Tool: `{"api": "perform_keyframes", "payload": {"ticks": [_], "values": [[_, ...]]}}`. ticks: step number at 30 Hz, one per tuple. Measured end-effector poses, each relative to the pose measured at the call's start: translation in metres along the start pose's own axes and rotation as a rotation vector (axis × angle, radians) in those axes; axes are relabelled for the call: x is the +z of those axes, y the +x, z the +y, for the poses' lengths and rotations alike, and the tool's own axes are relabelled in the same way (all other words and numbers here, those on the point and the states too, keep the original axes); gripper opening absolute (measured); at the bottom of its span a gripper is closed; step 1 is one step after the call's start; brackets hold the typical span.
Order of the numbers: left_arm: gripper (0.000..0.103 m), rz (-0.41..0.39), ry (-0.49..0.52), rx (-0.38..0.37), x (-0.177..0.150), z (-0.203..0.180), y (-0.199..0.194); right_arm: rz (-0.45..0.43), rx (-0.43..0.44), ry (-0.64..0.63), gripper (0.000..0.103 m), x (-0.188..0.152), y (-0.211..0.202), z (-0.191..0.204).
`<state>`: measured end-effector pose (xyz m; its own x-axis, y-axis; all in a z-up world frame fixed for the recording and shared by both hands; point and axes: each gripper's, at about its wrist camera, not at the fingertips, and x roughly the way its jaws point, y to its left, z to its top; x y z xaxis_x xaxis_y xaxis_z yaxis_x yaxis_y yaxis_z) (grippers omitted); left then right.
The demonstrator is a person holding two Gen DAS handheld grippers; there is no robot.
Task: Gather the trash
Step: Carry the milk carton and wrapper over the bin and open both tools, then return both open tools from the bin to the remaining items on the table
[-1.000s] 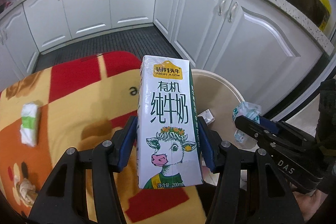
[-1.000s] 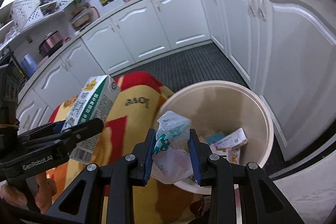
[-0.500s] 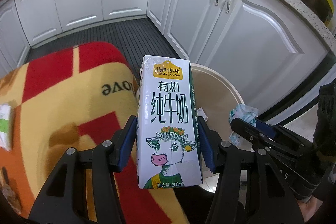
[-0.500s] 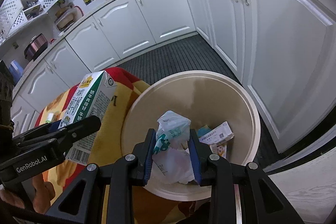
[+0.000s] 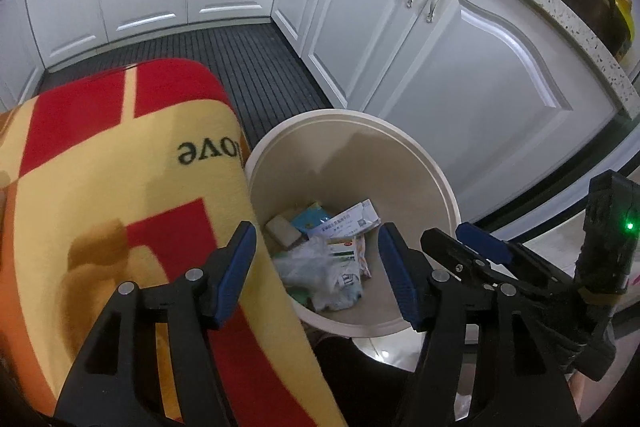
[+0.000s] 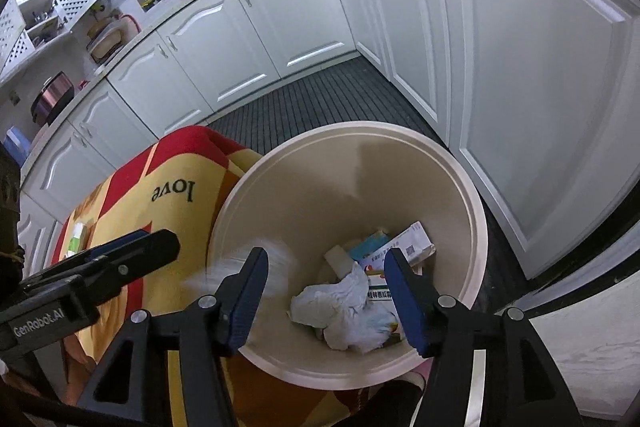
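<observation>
Both grippers, left [image 5: 318, 267] and right [image 6: 324, 291], opening, empty, above bin [image 6: 478, 223]; wrapper [image 6: 76, 241] left on cloth [image 6: 120, 211].

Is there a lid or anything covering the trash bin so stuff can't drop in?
No. The trash bin has no lid, and its mouth is wide open. The right gripper hangs over it, jaws opening with nothing between them. Crumpled plastic and small boxes lie at the bottom.
</observation>
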<state>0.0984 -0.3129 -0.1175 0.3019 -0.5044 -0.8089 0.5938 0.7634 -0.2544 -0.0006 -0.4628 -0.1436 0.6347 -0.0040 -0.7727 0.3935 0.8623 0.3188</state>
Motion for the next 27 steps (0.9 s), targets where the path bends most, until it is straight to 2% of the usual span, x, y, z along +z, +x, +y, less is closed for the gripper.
{"api": "perform_keyframes", "payload": {"ticks": [16, 27], "values": [[0.062, -0.055, -0.010, 0.130, -0.023, 0.025, -0.052, 0.004, 0.032, -0.057, 0.059, -0.013, -0.012, 0.036], [0.062, -0.094, -0.089, 0.255, -0.060, 0.089, -0.112, 0.010, 0.110, -0.168, 0.065, -0.029, -0.015, 0.107]]}}
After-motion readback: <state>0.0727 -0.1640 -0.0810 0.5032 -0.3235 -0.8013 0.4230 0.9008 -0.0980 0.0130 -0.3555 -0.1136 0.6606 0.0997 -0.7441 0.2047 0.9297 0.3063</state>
